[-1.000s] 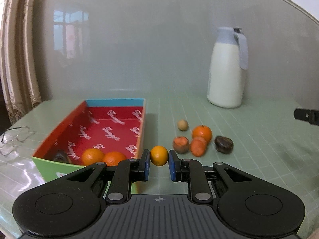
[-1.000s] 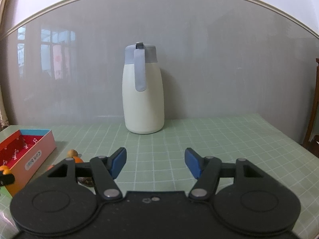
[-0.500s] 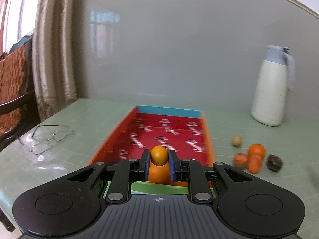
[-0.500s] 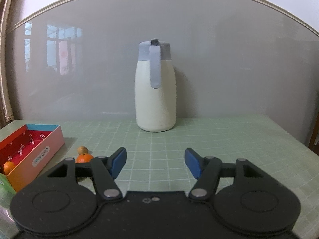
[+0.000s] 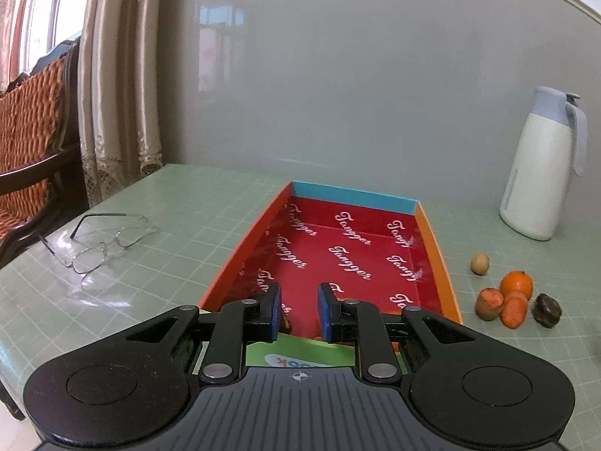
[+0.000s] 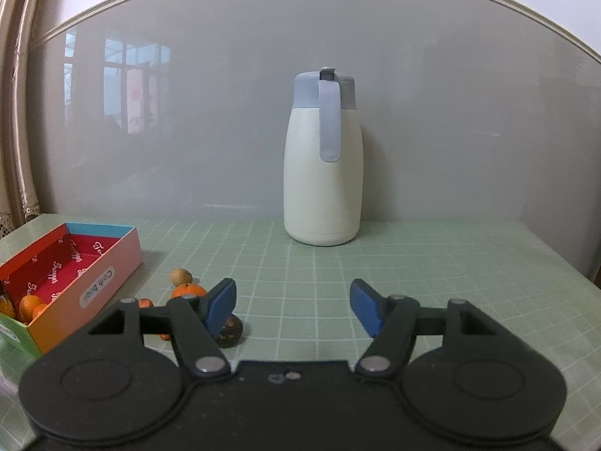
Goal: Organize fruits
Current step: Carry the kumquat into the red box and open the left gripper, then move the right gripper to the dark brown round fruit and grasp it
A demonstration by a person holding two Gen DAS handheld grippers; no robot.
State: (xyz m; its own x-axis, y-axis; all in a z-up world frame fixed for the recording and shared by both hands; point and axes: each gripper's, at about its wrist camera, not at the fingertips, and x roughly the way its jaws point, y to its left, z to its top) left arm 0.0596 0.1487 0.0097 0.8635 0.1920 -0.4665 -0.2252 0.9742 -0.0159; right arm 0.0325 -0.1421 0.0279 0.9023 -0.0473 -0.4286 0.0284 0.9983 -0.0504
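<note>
A: Where does the left gripper (image 5: 299,308) sit?

B: At the lower centre of the left wrist view, over the near end of the red-lined box (image 5: 432,236). Its jaws are opening, with a clear gap and nothing between the blue pads (image 5: 276,310).

A: And the fruit?

B: In the right wrist view, oranges in the box (image 6: 30,305) lie at its near end, at the far left of the frame. The left wrist view hides most of them behind the gripper.

A: Anything left outside?

B: A loose cluster (image 5: 516,298) sits on the green gridded table (image 5: 195,225) at the right of the left wrist view: a small tan fruit (image 5: 479,264), an orange (image 5: 516,285), two cut orange-fleshed pieces and a dark fruit (image 5: 547,310).

A: The right gripper (image 6: 293,306)?

B: Its jaws are opening too, wide apart and empty, low in its own frame. The dark fruit shows just beside its left pad.

A: Other things?

B: A white jug (image 6: 323,173) upright near the wall, and spectacles (image 5: 101,244) at the left of the left wrist view.
</note>
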